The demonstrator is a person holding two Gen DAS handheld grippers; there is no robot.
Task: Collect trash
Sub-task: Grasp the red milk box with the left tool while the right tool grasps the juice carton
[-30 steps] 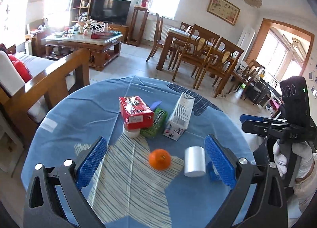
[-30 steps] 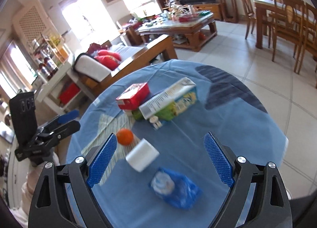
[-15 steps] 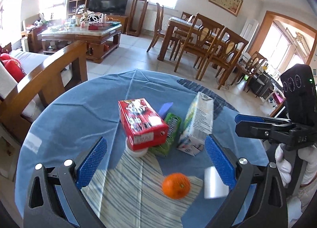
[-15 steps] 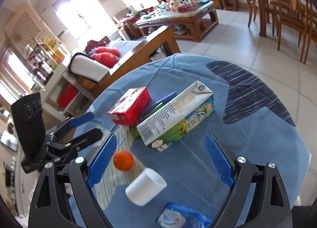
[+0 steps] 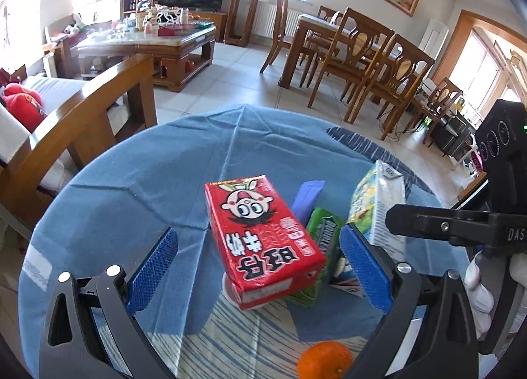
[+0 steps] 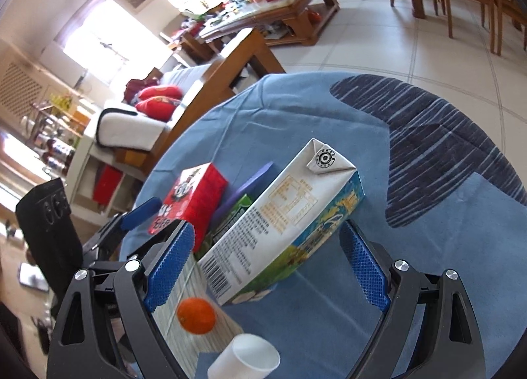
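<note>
Reaching over the round table under its blue cloth, I had both grippers angled down at the small heap of rubbish in the middle. My left gripper had its blue-padded fingers spread wide, and the red rectangular drink carton with the cartoon face sat between them, touched by neither pad. That carton rested tilted on a white round lid, only partly visible beneath it. Just beside it on the right lay a green cardboard packet, with a flat purple packet poking out behind.

My right gripper was likewise spread, its pads standing on either side of the tall white, blue and green milk carton, which lay on its side against the green packet; I could see gaps at both pads. Near my fingers a small orange fruit lay on the striped pale patch of the cloth, and a white paper cup lay tipped over beside it. A gloved hand carried the right gripper at the edge of the left view.
</note>
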